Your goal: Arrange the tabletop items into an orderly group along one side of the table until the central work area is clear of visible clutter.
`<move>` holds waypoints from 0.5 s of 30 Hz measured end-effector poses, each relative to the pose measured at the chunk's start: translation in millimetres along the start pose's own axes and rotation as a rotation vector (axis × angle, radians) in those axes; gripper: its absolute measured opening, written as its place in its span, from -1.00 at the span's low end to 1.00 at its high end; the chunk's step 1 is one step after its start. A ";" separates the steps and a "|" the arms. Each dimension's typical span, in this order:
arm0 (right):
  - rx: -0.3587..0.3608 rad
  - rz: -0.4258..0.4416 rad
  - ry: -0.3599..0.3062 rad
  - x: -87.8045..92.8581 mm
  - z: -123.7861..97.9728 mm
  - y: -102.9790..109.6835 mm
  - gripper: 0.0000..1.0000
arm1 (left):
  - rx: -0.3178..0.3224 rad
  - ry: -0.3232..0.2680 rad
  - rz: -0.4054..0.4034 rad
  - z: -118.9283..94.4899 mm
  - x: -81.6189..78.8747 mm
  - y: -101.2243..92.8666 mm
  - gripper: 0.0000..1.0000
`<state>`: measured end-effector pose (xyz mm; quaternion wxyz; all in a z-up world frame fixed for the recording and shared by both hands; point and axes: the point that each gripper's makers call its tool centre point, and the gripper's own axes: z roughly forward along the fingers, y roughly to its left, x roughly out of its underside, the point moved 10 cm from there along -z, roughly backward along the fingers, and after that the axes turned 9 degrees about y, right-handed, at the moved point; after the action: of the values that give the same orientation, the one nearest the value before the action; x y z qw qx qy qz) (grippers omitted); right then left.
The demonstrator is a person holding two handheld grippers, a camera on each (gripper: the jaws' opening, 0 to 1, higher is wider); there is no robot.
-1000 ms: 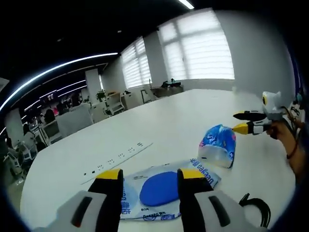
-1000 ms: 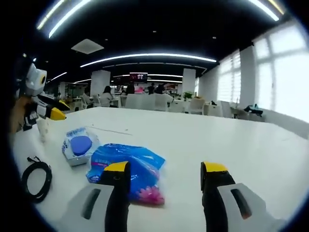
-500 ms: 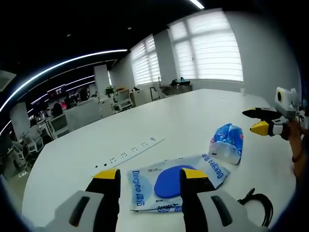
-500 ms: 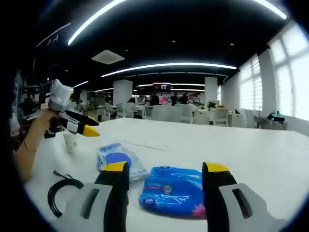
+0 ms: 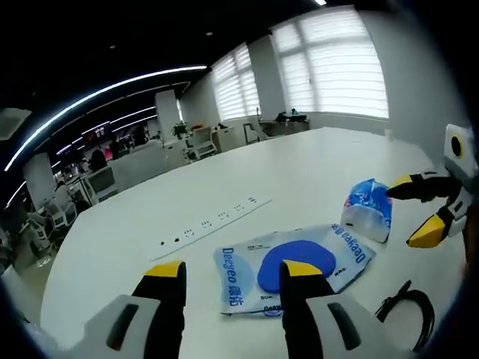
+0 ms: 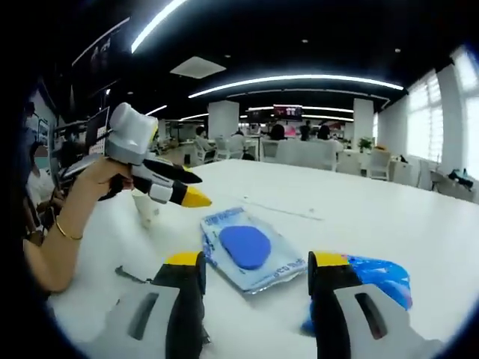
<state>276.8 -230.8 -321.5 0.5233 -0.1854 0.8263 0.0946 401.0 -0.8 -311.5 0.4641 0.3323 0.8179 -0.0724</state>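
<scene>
On the white table (image 5: 150, 217): a flat, glossy wet-wipe pack (image 5: 296, 265), pale with a blue oval flap and "Deeyeo" lettering, lying just beyond the left gripper (image 5: 233, 274). Long axis running from near left to far right in the left gripper view, near edge partly covered by the right-hand jaw. Just past its far end, apparently touching, a crinkled blue plastic tissue pack (image 5: 367, 219), soft and puffed, standing higher than the flat pack. Black cable (image 5: 408, 314) coiled at lower right, cut off by the edge of view. Row of flush power sockets (image 5: 212, 223) set in the tabletop farther out. Left gripper jaws apart, yellow-tipped, nothing between them.

In the right gripper view: same wet-wipe pack (image 6: 247, 250) between and beyond the jaws of the right gripper (image 6: 257, 263); blue tissue pack (image 6: 378, 278) largely hidden behind the right-hand jaw. Right gripper jaws apart, holding nothing. Left gripper (image 6: 183, 187) held above the table by a hand (image 6: 93, 183) wearing a thin bangle. Small pale cup (image 6: 147, 210) behind it, details hard to make out. Cable largely hidden behind the left-hand jaw.
</scene>
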 end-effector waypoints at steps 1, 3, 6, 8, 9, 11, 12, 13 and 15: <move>0.003 -0.005 0.014 1.1 2.6 1.1 0.02 | -0.012 0.007 0.006 0.4 0.6 0.8 -0.01; 0.009 0.005 0.050 3.8 7.8 3.7 -0.07 | -0.033 0.021 0.023 2.3 1.9 2.2 -0.01; 0.023 0.012 0.079 6.8 13.8 7.8 -0.06 | -0.043 0.041 0.035 7.0 4.8 3.8 -0.01; 0.041 0.014 0.091 8.2 15.5 10.7 -0.01 | -0.036 0.054 0.026 9.9 7.5 5.2 -0.01; 0.053 0.013 0.106 8.7 17.0 12.6 -0.02 | -0.033 0.063 0.021 12.2 9.3 6.7 -0.01; 0.062 0.028 0.120 9.6 19.0 15.8 -0.03 | -0.032 0.074 0.017 14.6 11.3 7.8 -0.01; 0.063 0.038 0.126 10.4 20.2 17.7 -0.03 | -0.032 0.076 0.016 15.3 11.9 8.0 -0.01; 0.065 0.045 0.133 11.1 21.2 19.0 -0.03 | -0.033 0.078 0.016 15.6 12.2 8.0 -0.01; 0.082 0.055 0.171 14.6 22.5 21.8 -0.02 | -0.031 0.082 0.019 17.1 13.1 7.2 -0.01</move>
<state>281.1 -206.1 -345.3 0.4552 -0.1485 0.8760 0.0586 413.1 3.7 -330.2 0.4360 0.3356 0.8340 -0.0418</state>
